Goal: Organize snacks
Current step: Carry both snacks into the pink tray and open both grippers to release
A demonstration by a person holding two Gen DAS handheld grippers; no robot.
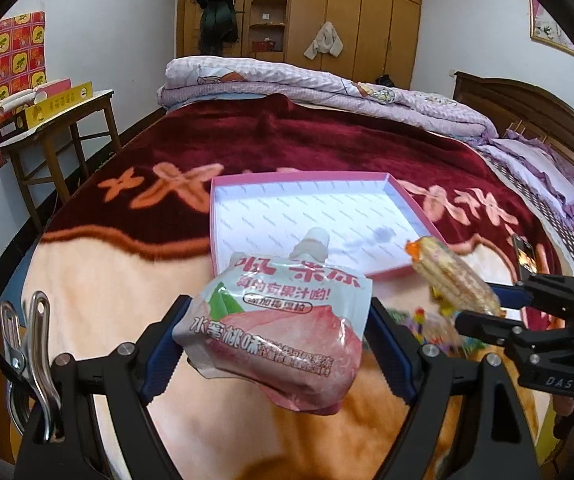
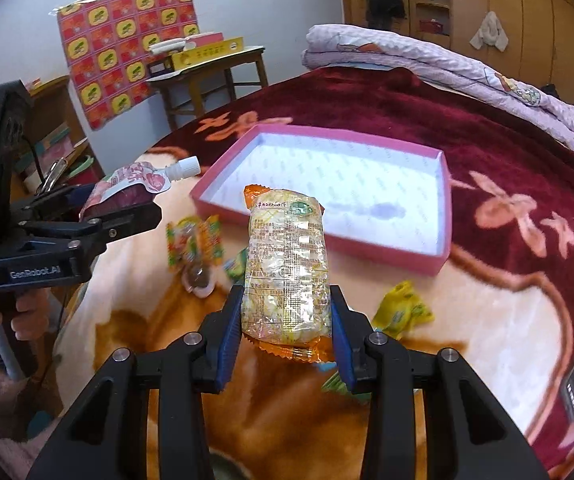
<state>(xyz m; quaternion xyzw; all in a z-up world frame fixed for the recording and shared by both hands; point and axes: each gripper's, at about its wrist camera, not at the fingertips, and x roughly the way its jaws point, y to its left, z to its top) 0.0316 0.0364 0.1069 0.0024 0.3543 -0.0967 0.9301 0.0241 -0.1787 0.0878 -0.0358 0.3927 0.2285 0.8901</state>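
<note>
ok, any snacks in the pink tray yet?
No: the pink tray holds nothing, only a stain on its white lining, while the jelly pouch and the orange-ended snack pack sit clamped in the tools.

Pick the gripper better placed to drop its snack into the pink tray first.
Right, probably. The right gripper holds its orange-ended snack pack nearer the pink tray; the left gripper holds its jelly pouch farther back.
</note>
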